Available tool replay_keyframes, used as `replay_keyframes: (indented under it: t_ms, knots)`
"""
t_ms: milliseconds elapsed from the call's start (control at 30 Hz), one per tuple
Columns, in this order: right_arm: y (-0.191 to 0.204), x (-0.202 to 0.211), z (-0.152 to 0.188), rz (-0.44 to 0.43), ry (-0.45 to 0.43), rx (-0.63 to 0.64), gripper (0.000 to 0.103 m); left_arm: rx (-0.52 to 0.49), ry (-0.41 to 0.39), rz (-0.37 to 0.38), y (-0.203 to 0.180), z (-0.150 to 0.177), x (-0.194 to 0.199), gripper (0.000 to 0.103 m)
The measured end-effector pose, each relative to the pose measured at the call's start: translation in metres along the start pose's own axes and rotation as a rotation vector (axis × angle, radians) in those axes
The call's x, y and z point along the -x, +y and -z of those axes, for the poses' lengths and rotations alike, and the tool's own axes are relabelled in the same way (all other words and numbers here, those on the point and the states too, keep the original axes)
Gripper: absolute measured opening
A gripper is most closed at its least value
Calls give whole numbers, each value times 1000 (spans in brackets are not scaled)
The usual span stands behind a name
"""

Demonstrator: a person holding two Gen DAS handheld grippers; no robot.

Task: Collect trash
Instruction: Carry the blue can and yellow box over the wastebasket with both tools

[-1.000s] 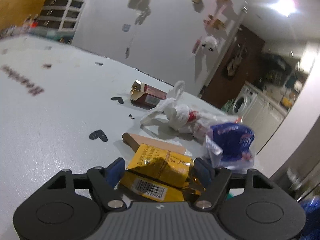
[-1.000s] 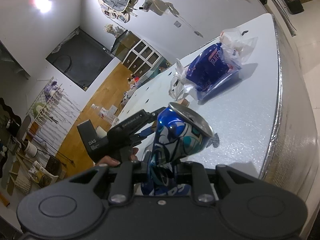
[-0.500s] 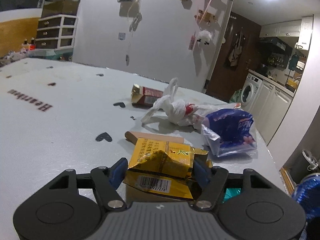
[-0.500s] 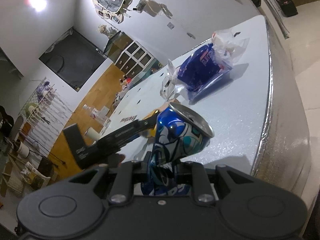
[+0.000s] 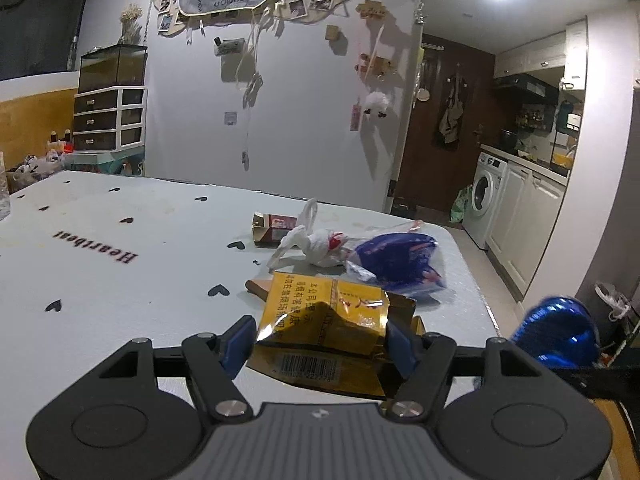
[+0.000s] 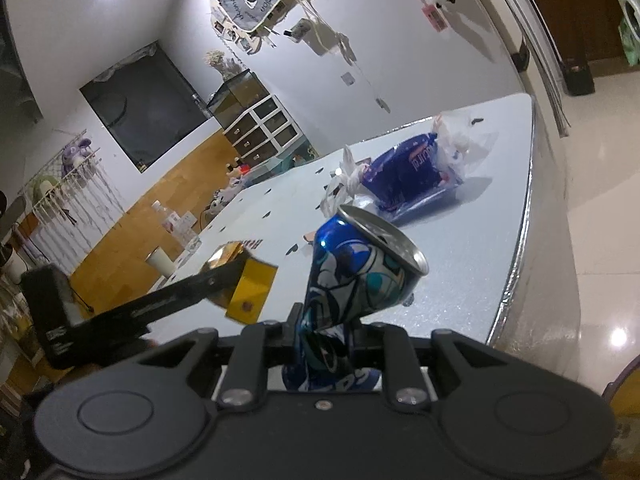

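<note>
My left gripper is shut on a crumpled yellow cigarette pack, held clear of the white table; from the right wrist view the same pack hangs at the left. My right gripper is shut on a crushed blue drink can, which shows as a blue blur off the table's right edge in the left wrist view. On the table lie a knotted white plastic bag, a blue snack packet in clear plastic, a red-brown carton and a flat brown strip.
The table's rounded right edge drops to a tiled floor. A small bin with a white bag stands on the floor at right. A washing machine and cabinets lie beyond. Drawers stand by the far wall.
My left gripper has lifted the yellow pack off the table and swung level. The right gripper with the can has risen slightly, and the can has come into the left wrist view.
</note>
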State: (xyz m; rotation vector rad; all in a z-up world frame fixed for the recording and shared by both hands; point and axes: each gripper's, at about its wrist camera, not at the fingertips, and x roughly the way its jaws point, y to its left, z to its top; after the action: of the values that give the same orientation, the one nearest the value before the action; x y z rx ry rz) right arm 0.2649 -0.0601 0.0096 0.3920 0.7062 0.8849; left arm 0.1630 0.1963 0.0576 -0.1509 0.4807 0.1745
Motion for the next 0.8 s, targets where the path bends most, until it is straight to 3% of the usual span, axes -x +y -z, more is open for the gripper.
replay_keyframes:
  t_ms: [400, 600, 800]
  knots:
    - [30, 46, 16, 153, -89, 206, 20, -48, -33, 37, -37, 18, 62, 69]
    - [40, 75, 25, 238, -143, 309, 20, -64, -55, 52, -58, 24, 79, 69]
    - [35, 106, 31, 294, -170, 333, 20, -83, -68, 86, -85, 30, 85, 69]
